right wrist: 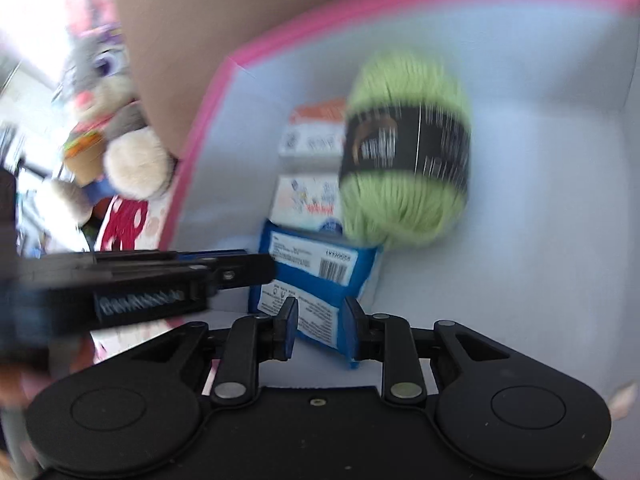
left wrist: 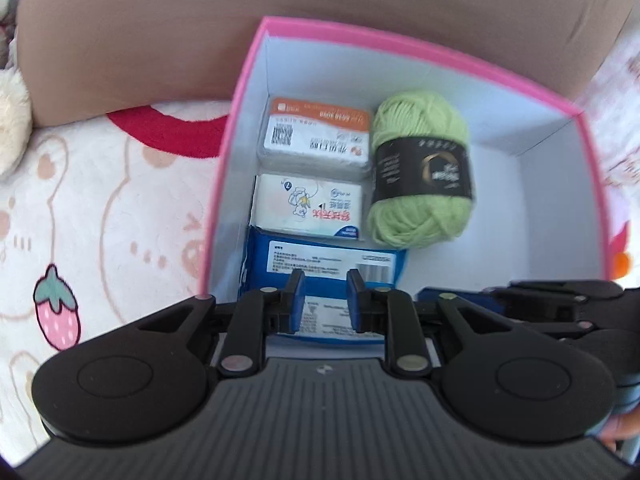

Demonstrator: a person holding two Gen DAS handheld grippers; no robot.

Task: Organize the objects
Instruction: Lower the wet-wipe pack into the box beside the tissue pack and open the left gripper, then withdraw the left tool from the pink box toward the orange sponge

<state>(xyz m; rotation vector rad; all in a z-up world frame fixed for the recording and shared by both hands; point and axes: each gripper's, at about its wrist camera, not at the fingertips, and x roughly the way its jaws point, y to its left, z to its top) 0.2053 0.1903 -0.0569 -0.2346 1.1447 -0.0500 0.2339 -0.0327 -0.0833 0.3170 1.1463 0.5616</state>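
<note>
The blue packet [right wrist: 316, 280] is gripped by both the left gripper [left wrist: 326, 300] and right gripper [right wrist: 318, 330], fingers closed on it, inside the pink box [left wrist: 248, 80], just beside the green yarn [left wrist: 420, 168].

Bed cover [left wrist: 100, 200], cream with strawberry print: bears pink-rimmed box [left wrist: 440, 56], brown pillow [left wrist: 160, 40] behind it, plush rabbit [right wrist: 108, 76] alongside.
</note>
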